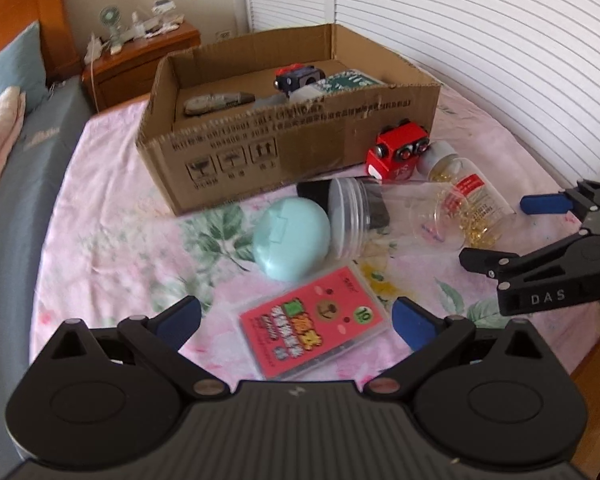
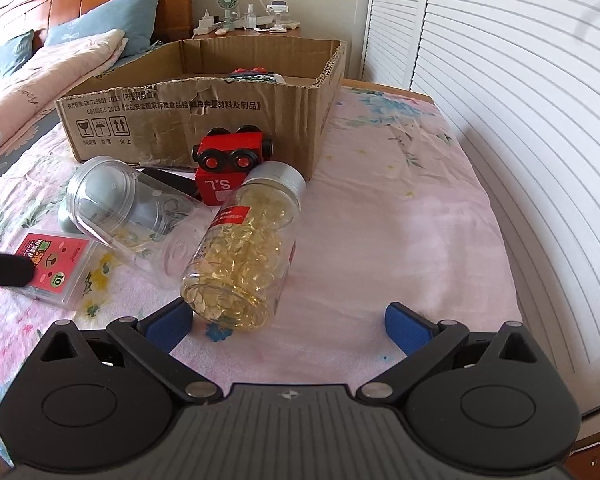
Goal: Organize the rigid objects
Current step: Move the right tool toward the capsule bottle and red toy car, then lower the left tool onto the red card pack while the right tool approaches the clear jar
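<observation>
A pill bottle (image 2: 244,248) lies on its side on the bed (image 2: 400,216), its base just ahead of the right gripper (image 2: 288,322), whose fingers are spread wide and hold nothing. A clear jar (image 2: 136,216) lies touching it on the left, a red toy (image 2: 232,164) behind both, against the box (image 2: 180,116). The left gripper (image 1: 296,318), also released, hovers over a pink card case (image 1: 316,326), near a teal case (image 1: 290,238).
</observation>
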A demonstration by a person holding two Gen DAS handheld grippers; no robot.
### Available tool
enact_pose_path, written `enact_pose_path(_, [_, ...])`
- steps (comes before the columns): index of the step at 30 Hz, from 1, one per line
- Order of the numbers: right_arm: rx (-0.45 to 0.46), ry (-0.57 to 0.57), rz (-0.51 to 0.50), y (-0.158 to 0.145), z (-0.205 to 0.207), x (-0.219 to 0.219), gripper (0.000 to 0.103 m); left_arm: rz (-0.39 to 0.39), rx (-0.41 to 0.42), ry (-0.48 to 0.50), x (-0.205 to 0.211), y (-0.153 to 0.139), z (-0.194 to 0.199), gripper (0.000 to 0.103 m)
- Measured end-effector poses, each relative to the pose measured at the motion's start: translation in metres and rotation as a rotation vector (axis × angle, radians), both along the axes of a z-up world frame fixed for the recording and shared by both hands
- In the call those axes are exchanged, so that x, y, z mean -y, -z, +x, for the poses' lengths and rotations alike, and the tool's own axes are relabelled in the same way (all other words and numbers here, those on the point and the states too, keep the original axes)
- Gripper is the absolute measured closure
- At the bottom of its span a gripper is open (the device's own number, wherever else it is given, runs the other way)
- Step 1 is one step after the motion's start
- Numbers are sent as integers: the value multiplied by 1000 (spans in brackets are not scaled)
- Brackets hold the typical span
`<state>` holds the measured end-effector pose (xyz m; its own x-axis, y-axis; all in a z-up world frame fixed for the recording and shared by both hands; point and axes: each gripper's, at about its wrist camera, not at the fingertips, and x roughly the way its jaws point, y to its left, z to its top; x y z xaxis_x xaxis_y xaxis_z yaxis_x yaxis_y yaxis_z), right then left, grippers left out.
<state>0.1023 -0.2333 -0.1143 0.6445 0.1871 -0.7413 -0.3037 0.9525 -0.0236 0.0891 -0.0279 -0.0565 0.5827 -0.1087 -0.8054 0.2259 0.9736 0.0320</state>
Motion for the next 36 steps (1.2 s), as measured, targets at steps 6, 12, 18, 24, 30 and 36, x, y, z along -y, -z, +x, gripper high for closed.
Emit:
enact_pose_path(6, [3, 1, 1, 0, 0, 0, 0, -58, 5, -79, 9, 18, 7, 2])
enact_pose_path(12, [6, 1, 4, 1, -1, 6, 0, -32, 14, -118, 4, 27, 1, 1])
enact_pose_path(18, [3, 38, -9, 0, -2, 22, 0, -29, 22, -143, -9, 29, -7, 1])
enact_pose_path(24, [-9, 92, -17, -1, 2, 38, 0, -30, 21, -171, -18, 29, -7, 1])
enact_pose_path(30, [-15, 149, -5, 0, 3, 51, 0, -51, 23, -181, -23, 30, -7, 1])
enact_pose_path(36, [-29, 121, -8, -1, -5, 43, 0, -54, 37, -156, -23, 32, -8, 1])
